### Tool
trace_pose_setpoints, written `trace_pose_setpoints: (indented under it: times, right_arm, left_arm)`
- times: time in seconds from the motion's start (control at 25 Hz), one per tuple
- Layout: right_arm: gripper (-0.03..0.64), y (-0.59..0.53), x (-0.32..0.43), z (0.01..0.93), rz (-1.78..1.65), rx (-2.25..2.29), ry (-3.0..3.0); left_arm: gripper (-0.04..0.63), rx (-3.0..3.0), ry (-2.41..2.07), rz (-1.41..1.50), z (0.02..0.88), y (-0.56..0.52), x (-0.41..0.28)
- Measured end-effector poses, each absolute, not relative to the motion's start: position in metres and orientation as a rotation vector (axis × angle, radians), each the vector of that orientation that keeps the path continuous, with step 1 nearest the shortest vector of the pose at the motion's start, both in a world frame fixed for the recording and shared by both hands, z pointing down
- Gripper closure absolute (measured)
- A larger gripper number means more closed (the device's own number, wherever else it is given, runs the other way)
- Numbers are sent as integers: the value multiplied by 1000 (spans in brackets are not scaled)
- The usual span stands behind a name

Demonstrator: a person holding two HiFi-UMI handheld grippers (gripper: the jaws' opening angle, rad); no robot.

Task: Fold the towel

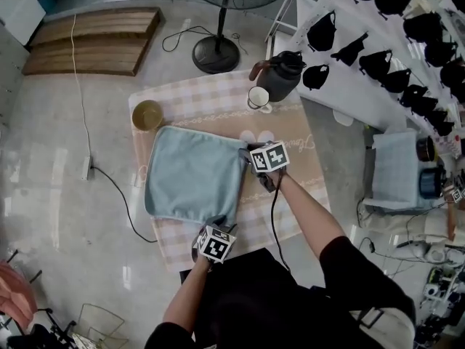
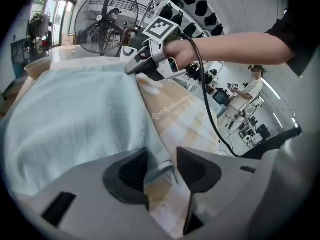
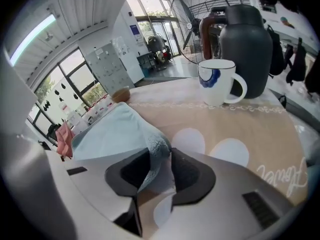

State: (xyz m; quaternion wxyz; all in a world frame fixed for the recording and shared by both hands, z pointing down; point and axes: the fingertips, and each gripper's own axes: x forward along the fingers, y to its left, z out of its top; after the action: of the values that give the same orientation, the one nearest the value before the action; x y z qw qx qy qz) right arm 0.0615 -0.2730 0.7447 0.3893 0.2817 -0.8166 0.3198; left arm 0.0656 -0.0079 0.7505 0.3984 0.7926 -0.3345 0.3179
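Note:
A light blue towel [image 1: 192, 173] lies spread flat on the checked tablecloth [image 1: 294, 158]. My left gripper [image 1: 218, 222] is at the towel's near right corner. In the left gripper view [image 2: 161, 171] its jaws stand apart, with the towel's hemmed corner [image 2: 165, 164] between the pads, not pinched. My right gripper [image 1: 247, 155] is at the far right corner. In the right gripper view [image 3: 160, 169] that corner [image 3: 152, 151] is bunched up and squeezed between the pads. The left gripper view also shows the right gripper [image 2: 132, 66] at the towel's far edge.
A white mug [image 1: 258, 98] and a black jug [image 1: 280, 75] stand at the table's far right, close behind my right gripper. A wooden bowl [image 1: 147, 115] sits at the far left corner. A fan base [image 1: 216, 54] and cables lie on the floor beyond.

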Motion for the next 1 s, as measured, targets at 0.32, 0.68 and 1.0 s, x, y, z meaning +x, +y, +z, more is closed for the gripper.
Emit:
trace_pose_setpoints:
  times: [0.32, 0.68, 1.0]
  right_arm:
    - [535, -273, 71, 720, 754, 730, -2078]
    - [546, -276, 106, 702, 756, 851, -2023]
    - [552, -275, 138, 686, 744, 976, -1976]
  left_arm:
    - [563, 1995, -762, 715, 719, -15, 62]
    - [565, 2114, -542, 557, 679, -19, 94]
    - [565, 2179, -485, 470, 658, -27, 92]
